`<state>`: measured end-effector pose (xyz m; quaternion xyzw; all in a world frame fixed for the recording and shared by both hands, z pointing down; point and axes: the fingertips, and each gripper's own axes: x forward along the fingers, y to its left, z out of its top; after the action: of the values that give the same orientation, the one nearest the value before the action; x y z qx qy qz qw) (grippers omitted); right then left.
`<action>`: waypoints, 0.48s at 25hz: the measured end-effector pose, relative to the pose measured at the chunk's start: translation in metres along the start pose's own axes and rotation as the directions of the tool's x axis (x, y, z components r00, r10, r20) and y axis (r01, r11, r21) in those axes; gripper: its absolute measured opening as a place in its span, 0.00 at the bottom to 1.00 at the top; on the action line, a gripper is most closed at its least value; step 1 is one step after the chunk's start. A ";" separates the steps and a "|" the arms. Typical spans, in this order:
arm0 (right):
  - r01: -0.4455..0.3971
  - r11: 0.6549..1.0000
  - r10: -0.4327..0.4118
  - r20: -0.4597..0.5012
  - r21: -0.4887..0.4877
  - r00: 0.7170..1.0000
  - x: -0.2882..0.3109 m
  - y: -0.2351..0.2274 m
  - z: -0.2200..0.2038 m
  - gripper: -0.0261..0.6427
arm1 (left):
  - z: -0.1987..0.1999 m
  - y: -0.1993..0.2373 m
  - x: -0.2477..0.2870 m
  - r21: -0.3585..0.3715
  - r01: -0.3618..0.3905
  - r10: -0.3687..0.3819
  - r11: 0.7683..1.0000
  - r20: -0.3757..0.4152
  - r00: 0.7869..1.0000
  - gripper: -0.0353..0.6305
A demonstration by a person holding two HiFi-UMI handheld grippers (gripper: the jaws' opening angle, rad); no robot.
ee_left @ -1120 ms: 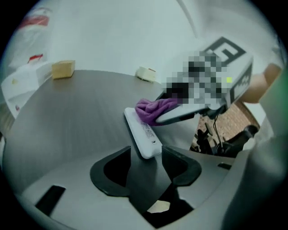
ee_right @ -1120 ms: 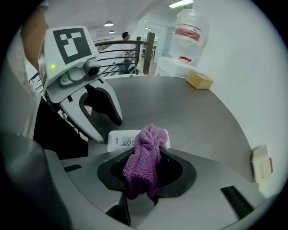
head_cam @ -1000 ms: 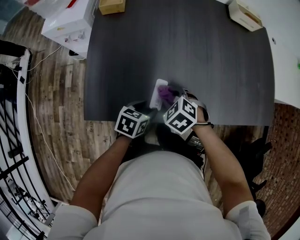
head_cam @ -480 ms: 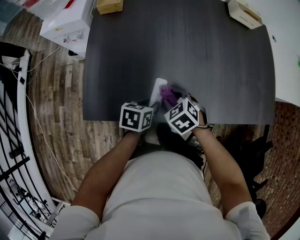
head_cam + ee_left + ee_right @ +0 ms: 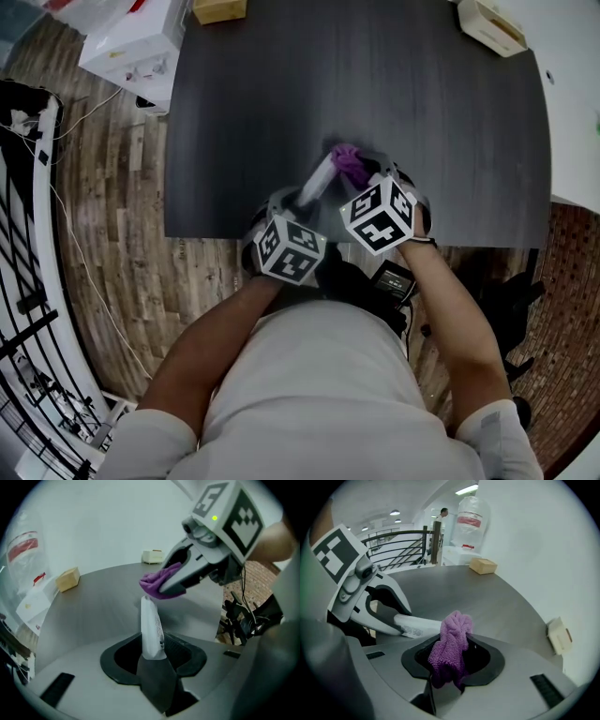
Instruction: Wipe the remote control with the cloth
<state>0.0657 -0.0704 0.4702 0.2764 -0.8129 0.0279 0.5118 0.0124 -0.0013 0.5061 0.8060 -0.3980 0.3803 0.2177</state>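
Purple microfibre, a bunched cloth (image 5: 450, 648), sits pinched between the jaws of the right gripper (image 5: 452, 662), its loose end sticking out past the tips. The left gripper (image 5: 152, 656) has just been closing its jaws and now clamps the near end of a slim white remote control (image 5: 151, 627), which juts out from them, raised off the dark grey table (image 5: 450, 141). In the head view both grippers hover over the table's near edge, side by side, the remote slanting away from the left one toward the cloth. The cloth meets the remote's far end and appears to touch it there. A cardboard box (image 5: 218, 9) and a small cream box (image 5: 489, 28) lie at the far corners, well apart from the grippers.
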 end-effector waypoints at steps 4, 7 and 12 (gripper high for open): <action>0.032 0.991 -0.036 -0.026 -0.130 0.999 0.007 -0.008 0.010 0.23 | 0.002 -0.004 -0.001 0.070 -0.019 0.019 0.997 0.010 1.000 0.28; 0.045 0.968 -0.058 -0.046 -0.245 0.997 0.007 0.001 0.009 0.23 | 0.004 -0.007 -0.001 0.123 -0.030 0.028 0.992 0.019 0.999 0.28; 0.013 0.951 -0.032 -0.056 -0.309 0.998 -0.002 0.020 0.010 0.23 | 0.003 -0.008 -0.002 0.175 -0.044 0.038 0.984 0.036 0.999 0.28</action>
<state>0.0481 -0.0558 0.4688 0.2015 -0.7882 -0.0969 0.5734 0.0200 0.0024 0.5023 0.8197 -0.3829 0.4054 0.1312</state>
